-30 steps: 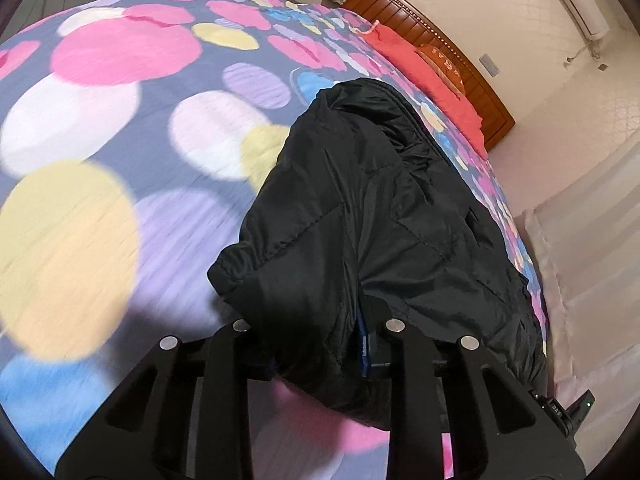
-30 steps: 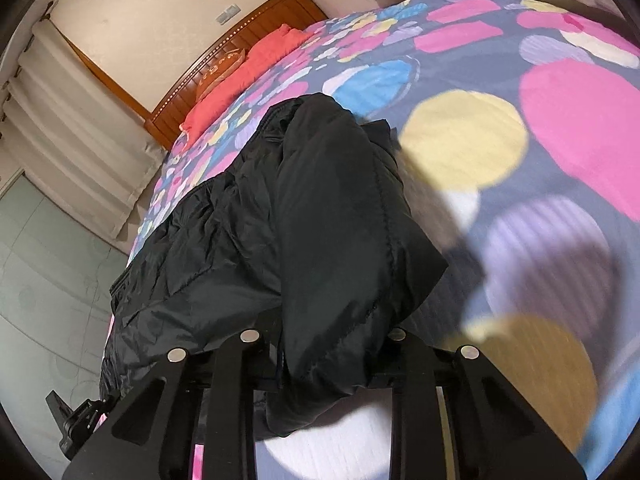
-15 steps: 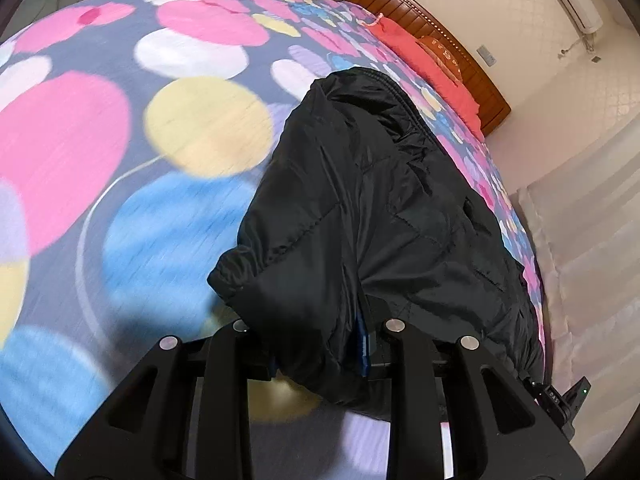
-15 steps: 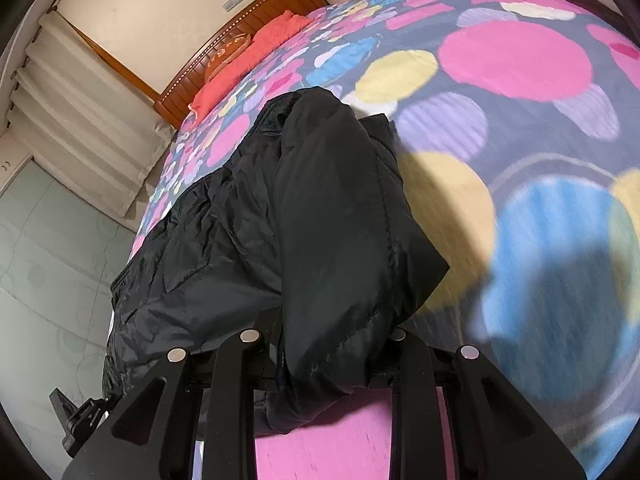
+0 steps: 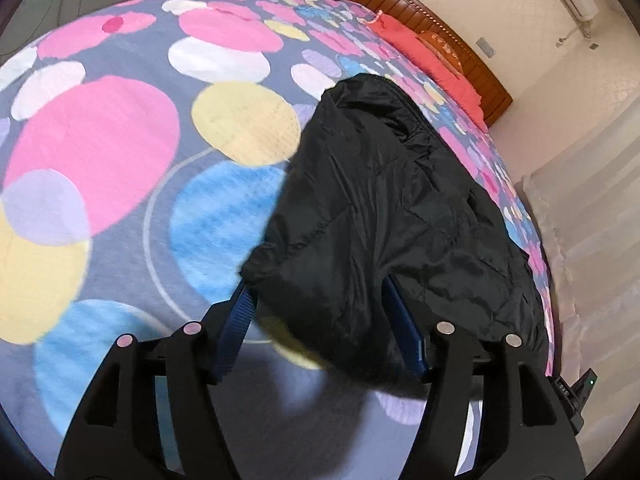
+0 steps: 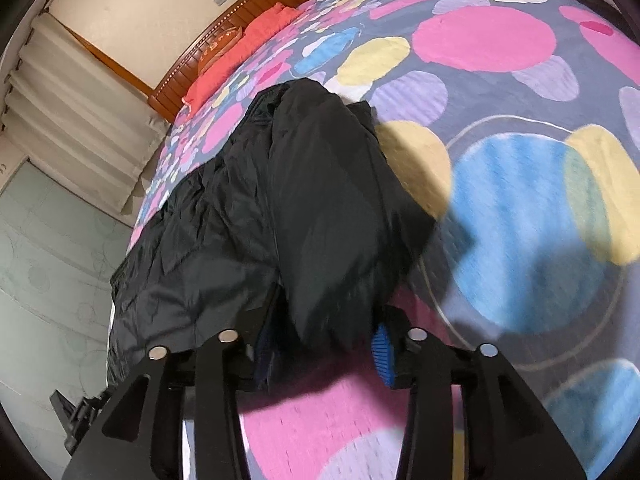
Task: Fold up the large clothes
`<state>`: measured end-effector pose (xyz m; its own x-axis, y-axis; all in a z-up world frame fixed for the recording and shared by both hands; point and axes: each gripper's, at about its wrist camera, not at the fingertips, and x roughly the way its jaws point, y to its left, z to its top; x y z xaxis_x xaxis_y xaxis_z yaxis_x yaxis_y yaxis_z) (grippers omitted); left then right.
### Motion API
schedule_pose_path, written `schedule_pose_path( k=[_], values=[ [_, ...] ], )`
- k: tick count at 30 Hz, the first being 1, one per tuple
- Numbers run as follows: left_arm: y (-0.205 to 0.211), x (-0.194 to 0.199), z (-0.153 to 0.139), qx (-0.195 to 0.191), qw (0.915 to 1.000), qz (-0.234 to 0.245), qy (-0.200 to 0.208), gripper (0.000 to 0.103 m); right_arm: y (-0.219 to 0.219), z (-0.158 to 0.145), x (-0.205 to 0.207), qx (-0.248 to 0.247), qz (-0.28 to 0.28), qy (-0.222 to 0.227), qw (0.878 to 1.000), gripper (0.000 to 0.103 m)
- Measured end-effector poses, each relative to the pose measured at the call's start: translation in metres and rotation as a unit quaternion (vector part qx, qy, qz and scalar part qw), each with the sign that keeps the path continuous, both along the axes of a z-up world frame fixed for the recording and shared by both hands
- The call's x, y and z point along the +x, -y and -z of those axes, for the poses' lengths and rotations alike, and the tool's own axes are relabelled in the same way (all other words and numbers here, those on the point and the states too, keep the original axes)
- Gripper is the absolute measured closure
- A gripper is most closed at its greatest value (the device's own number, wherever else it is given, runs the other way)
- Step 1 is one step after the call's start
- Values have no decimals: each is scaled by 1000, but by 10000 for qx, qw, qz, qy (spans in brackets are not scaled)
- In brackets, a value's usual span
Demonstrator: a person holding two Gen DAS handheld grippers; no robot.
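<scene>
The black jacket [image 5: 384, 216] lay on a bed under a spotted bedspread [image 5: 120, 152], its bulk stretching ahead of both tongs toward the wooden headboard [image 5: 452, 40] and red pillows [image 5: 436, 64] far beyond. In the left wrist view, the left gripper [image 5: 320, 320] was spreading its jaws: the blue pad of the left-hand finger [image 5: 236, 328] stood clear of the cloth, while the right-hand pad lay against the fabric's edge, so the near fold of the jacket hung between the fingers without being pinched. In the right wrist view, the right gripper [image 6: 324, 344] was likewise parting its jaws, a bunched fold of the jacket [image 6: 320, 208] drooping between them; whether its pads yet cleared the cloth could not be told for sure. Pale curtains [image 6: 80, 128] hung beyond the bed's far side.
</scene>
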<state>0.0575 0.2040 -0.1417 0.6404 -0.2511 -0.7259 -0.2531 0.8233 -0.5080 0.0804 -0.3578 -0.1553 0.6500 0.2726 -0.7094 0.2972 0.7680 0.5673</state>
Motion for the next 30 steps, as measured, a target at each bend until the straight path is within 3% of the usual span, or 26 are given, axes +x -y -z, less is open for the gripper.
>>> schedule_pose_path(
  k=[5, 13, 17, 25, 30],
  values=[
    [-18, -7, -2, 156, 9996, 238, -34, 35, -6, -6, -22, -265, -135, -150, 9994, 53],
    [-49, 10, -7, 208, 9993, 294, -109, 34, -41, -43, -34, -1278, -365, -20, 9911, 53],
    [-53, 35, -10, 234, 9986, 445, -153, 34, -75, -66, -15, -1942, -591, 239, 9789, 43],
    [-41, 86, -14, 54, 9951, 967, -184, 32, -146, -79, 51, -2616, -1035, 494, 9583, 42],
    [-33, 111, -7, 83, 9928, 1154, -322, 31, -185, -70, 89, -3071, -1085, 471, 9443, 43]
  ],
)
